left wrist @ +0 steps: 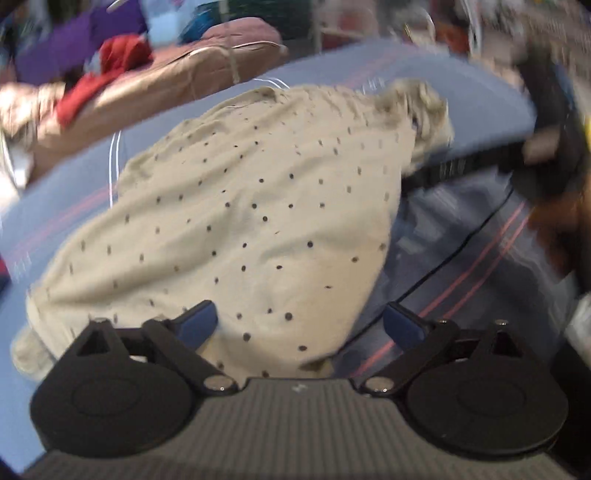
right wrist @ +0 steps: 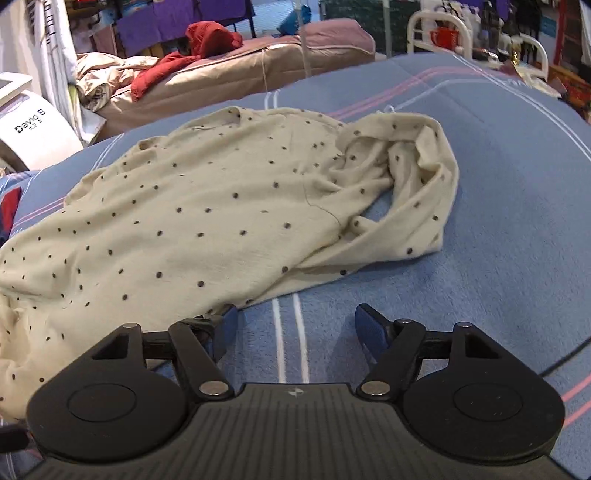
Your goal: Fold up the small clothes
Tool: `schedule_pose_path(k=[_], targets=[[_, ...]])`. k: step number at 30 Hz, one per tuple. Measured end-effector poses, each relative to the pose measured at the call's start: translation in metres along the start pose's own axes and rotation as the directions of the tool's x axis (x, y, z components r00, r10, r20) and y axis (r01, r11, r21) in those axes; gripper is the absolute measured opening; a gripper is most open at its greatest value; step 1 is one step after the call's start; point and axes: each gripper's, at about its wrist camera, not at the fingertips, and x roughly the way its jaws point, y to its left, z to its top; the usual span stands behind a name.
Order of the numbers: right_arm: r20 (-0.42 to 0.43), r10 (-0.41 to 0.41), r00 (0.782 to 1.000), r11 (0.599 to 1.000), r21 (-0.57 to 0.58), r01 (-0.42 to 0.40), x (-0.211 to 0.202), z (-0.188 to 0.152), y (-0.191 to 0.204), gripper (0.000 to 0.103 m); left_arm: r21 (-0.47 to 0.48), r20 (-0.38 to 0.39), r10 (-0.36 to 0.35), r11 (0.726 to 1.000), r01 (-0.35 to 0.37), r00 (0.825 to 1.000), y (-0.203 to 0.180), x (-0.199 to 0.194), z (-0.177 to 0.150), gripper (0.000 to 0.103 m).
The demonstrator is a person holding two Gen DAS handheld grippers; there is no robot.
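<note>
A cream garment with small dark dots (right wrist: 207,206) lies spread on a blue striped blanket (right wrist: 498,206), its far right end bunched and rumpled. It also fills the middle of the blurred left wrist view (left wrist: 258,206). My left gripper (left wrist: 301,325) is open just over the garment's near edge, its left finger above the cloth. My right gripper (right wrist: 295,328) is open and empty above bare blanket, its left finger at the garment's near hem. A dark blurred shape at the right of the left wrist view is the other gripper's body (left wrist: 550,122).
A second bed with a brown cover (right wrist: 229,74) stands behind, with red clothes (right wrist: 207,40) on it. A white appliance (right wrist: 33,129) stands at the far left. White bed rails and clutter (right wrist: 461,33) lie at the far right.
</note>
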Motion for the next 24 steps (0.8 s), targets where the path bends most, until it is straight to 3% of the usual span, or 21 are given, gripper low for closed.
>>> schedule_pose_path(k=[1, 2, 3, 4, 6, 11, 12, 15, 18, 19, 20, 21, 24], targets=[[0.001, 0.039, 0.999, 0.999, 0.014, -0.039, -0.002, -0.002, 0.001, 0.103, 0.030, -0.025, 0.019, 0.999, -0.018, 1.000, -0.003, 0.011, 0.001, 0.041], [0.001, 0.041, 0.999, 0.999, 0.017, -0.041, -0.003, -0.004, 0.002, 0.103, 0.000, -0.041, 0.012, 1.000, -0.012, 0.999, 0.005, 0.021, 0.003, 0.025], [0.003, 0.026, 1.000, 1.000, 0.010, -0.026, -0.006, -0.006, 0.003, 0.103, -0.082, -0.045, -0.016, 0.997, 0.012, 0.999, 0.020, 0.027, 0.005, 0.019], [0.009, 0.014, 1.000, 1.000, 0.003, -0.014, -0.009, -0.008, 0.004, 0.103, -0.197, -0.043, -0.065, 0.979, 0.055, 0.997, 0.043, 0.032, 0.007, 0.018], [0.017, 0.026, 1.000, 1.000, 0.018, -0.026, -0.015, -0.012, 0.003, 0.103, -0.422, -0.004, -0.149, 0.897, 0.134, 0.989, 0.092, 0.038, 0.011, 0.018], [0.024, 0.138, 0.990, 0.989, 0.043, -0.139, -0.009, -0.014, 0.013, 0.103, -0.694, 0.126, -0.151, 0.692, 0.196, 0.980, 0.179, 0.029, 0.010, 0.018], [0.029, 0.146, 0.989, 0.988, 0.042, -0.147, -0.004, -0.012, 0.018, 0.103, -0.708, 0.137, -0.148, 0.677, 0.202, 0.979, 0.188, 0.028, 0.011, 0.018], [0.051, 0.108, 0.993, 0.992, 0.064, -0.111, 0.011, -0.003, 0.026, 0.103, -0.705, 0.123, -0.133, 0.686, 0.181, 0.983, 0.197, 0.025, 0.013, 0.018], [0.091, 0.045, 0.995, 0.989, 0.136, -0.057, 0.022, 0.006, 0.024, 0.103, -0.710, 0.121, -0.155, 0.677, 0.195, 0.980, 0.193, 0.025, 0.011, 0.018], [0.101, 0.006, 0.995, 0.988, 0.156, -0.021, 0.023, 0.008, 0.021, 0.090, -0.709, 0.119, -0.155, 0.678, 0.193, 0.981, 0.191, 0.025, 0.010, 0.018], [0.104, -0.029, 0.994, 0.987, 0.159, 0.012, 0.023, 0.009, 0.019, 0.042, -0.708, 0.118, -0.157, 0.679, 0.193, 0.981, 0.188, 0.025, 0.011, 0.018], [0.105, -0.026, 0.994, 0.986, 0.165, 0.008, 0.023, 0.009, 0.013, 0.016, -0.708, 0.119, -0.163, 0.677, 0.199, 0.979, 0.186, 0.024, 0.010, 0.018], [0.127, -0.028, 0.992, 0.981, 0.196, 0.003, 0.004, 0.005, -0.013, 0.012, -0.709, 0.125, -0.196, 0.668, 0.226, 0.973, 0.178, 0.020, 0.009, 0.018]])
